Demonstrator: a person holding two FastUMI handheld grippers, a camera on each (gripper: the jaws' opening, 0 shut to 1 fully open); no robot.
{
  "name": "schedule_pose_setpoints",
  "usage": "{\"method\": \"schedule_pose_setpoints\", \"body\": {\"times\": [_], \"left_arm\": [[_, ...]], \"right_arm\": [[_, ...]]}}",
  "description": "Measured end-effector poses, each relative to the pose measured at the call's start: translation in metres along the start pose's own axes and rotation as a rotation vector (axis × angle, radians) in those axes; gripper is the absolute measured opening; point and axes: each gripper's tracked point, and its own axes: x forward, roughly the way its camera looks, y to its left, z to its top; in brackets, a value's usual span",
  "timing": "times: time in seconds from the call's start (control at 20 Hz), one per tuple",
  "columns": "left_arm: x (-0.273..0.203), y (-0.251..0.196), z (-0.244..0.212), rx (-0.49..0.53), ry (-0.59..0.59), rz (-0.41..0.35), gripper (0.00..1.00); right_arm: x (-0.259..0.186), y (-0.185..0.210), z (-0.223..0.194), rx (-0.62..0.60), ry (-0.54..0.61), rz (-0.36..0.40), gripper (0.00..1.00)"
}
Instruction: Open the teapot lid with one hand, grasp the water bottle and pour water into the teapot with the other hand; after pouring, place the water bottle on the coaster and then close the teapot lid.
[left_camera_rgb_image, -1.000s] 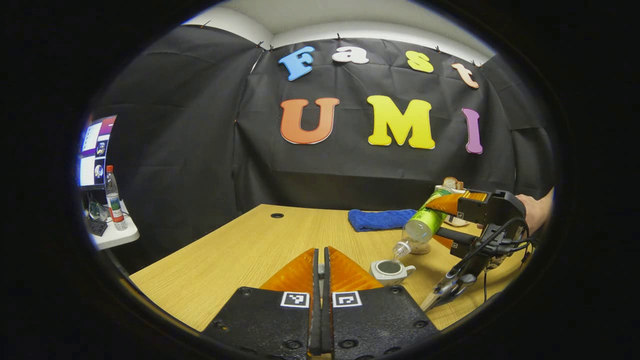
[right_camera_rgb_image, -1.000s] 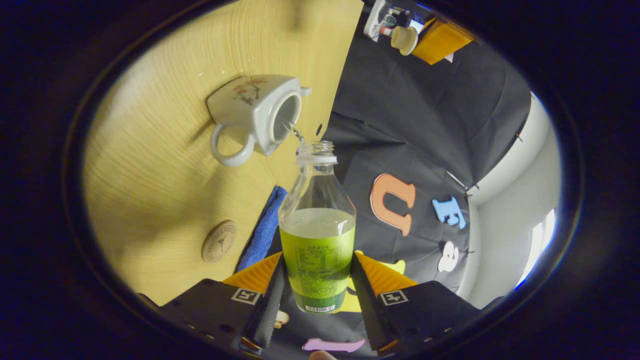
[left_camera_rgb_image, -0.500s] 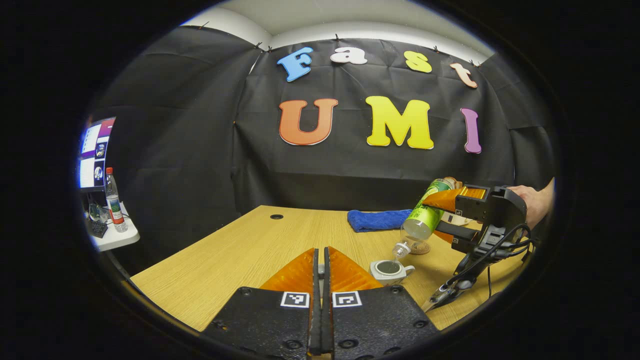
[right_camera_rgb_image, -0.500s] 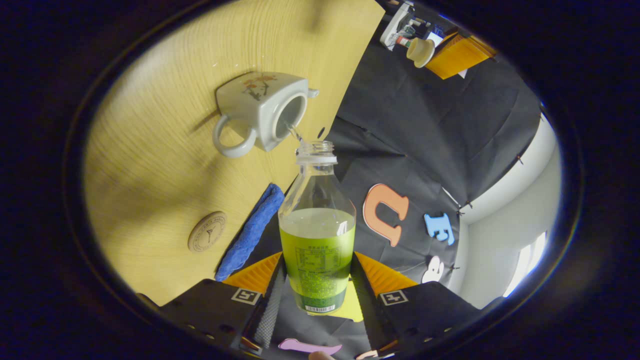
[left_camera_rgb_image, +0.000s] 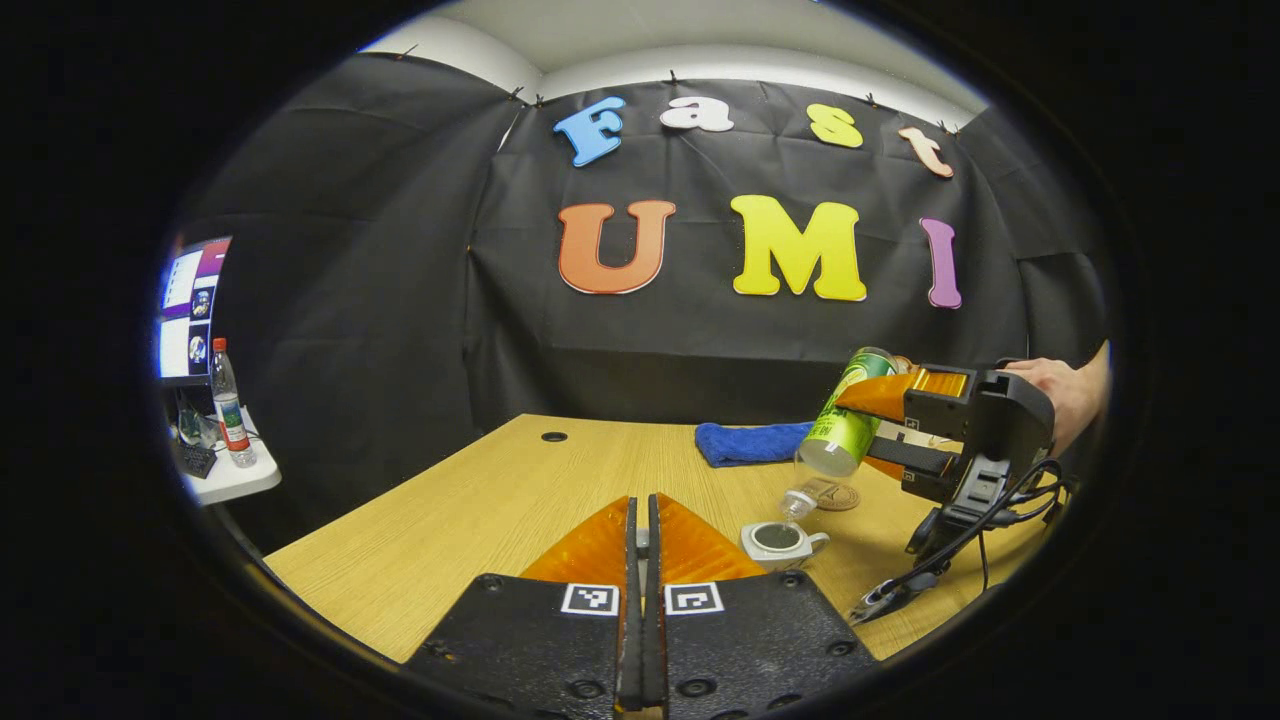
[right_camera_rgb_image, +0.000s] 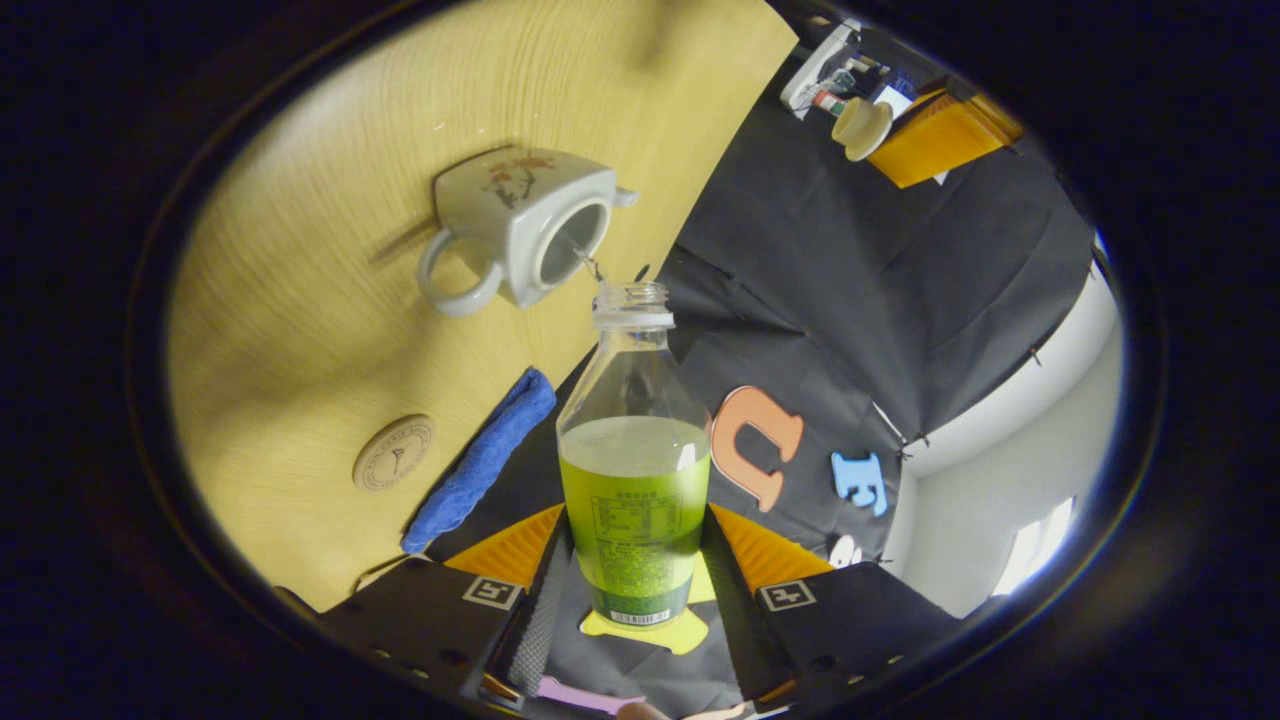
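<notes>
The white teapot (left_camera_rgb_image: 780, 541) stands open on the wooden table (left_camera_rgb_image: 480, 510), right of my left gripper (left_camera_rgb_image: 643, 502). In the right gripper view the left gripper (right_camera_rgb_image: 905, 135) is shut on the cream teapot lid (right_camera_rgb_image: 862, 127), held in the air away from the pot. My right gripper (right_camera_rgb_image: 635, 520) is shut on the green-labelled water bottle (right_camera_rgb_image: 635, 470). The bottle is tilted, its uncapped mouth above the teapot (right_camera_rgb_image: 520, 230), and a thin stream of water (right_camera_rgb_image: 585, 262) runs into the opening. From the left gripper view the bottle (left_camera_rgb_image: 845, 425) slants down in the right gripper (left_camera_rgb_image: 880, 425). The round coaster (left_camera_rgb_image: 835, 497) lies behind the teapot.
A folded blue cloth (left_camera_rgb_image: 752, 441) lies at the back of the table, near the coaster (right_camera_rgb_image: 393, 452). A hand (left_camera_rgb_image: 1060, 395) holds the right gripper, and its cable hangs to the table. Off the table's left edge, a side table carries a bottle (left_camera_rgb_image: 228, 400) and a monitor (left_camera_rgb_image: 185, 305).
The right gripper has lifted the bottle a little higher above the teapot while it keeps pouring. The teapot and my left gripper with the lid have stayed put.
</notes>
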Motion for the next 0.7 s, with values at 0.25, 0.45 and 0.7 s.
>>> {"method": "schedule_pose_setpoints", "body": {"times": [0.25,0.45,0.7], "left_arm": [[-0.0009,0.0016,0.0020,0.000,-0.003,0.004,0.03],[-0.0012,0.0019,0.0009,0.000,-0.001,0.005,0.02],[-0.0010,0.0050,0.0006,0.001,-0.001,0.011,0.03]], "right_arm": [[0.0045,-0.0033,-0.0005,-0.019,-0.006,-0.001,0.71],[0.0061,-0.0042,-0.0011,-0.024,-0.009,-0.007,0.71],[0.0066,-0.0047,-0.0003,-0.020,-0.012,-0.014,0.71]]}}
